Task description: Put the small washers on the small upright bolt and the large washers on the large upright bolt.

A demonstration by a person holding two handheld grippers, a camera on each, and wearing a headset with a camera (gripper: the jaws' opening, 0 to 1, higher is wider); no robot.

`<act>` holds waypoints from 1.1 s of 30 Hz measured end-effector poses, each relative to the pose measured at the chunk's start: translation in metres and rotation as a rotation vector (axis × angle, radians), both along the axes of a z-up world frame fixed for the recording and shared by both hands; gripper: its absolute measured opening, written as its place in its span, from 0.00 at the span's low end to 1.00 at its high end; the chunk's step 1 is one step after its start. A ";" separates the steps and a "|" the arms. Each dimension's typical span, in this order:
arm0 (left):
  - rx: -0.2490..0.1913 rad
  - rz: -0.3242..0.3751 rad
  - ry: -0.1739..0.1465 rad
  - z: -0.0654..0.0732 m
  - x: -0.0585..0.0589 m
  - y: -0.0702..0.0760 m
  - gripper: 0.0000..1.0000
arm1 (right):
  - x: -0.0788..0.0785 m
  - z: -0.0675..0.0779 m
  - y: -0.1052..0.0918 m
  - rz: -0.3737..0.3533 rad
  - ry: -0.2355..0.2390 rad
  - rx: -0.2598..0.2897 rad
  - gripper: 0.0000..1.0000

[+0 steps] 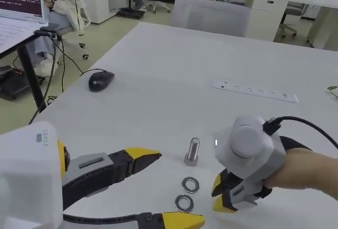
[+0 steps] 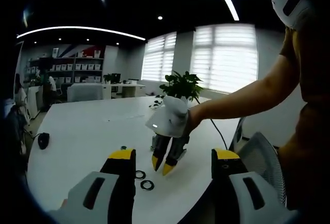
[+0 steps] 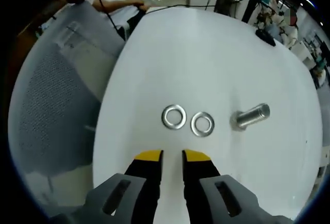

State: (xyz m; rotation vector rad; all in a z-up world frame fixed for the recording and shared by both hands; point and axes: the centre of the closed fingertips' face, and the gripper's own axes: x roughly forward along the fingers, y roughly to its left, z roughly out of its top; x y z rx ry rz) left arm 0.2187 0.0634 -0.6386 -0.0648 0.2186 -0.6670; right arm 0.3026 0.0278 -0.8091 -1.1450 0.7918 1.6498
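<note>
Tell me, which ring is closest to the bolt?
The inner washer, lying between the upright bolt and the outer washer, which sits farther from the bolt.

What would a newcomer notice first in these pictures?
A single steel bolt stands upright on the white table, with two washers lying flat beside it, nearer the person. The left gripper, its yellow-tipped fingers wide open, and the right gripper, fingers nearly together, point at them from opposite sides.
</note>
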 end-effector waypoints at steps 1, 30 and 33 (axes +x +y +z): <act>0.000 0.002 -0.001 0.000 0.000 0.000 0.59 | -0.003 -0.002 0.003 0.007 0.002 -0.005 0.16; -0.018 0.031 -0.019 0.004 0.003 0.010 0.59 | -0.015 -0.017 0.038 0.051 -0.003 -0.019 0.29; -0.021 0.036 -0.021 0.004 0.003 0.011 0.59 | -0.017 -0.017 0.040 0.063 -0.005 -0.020 0.28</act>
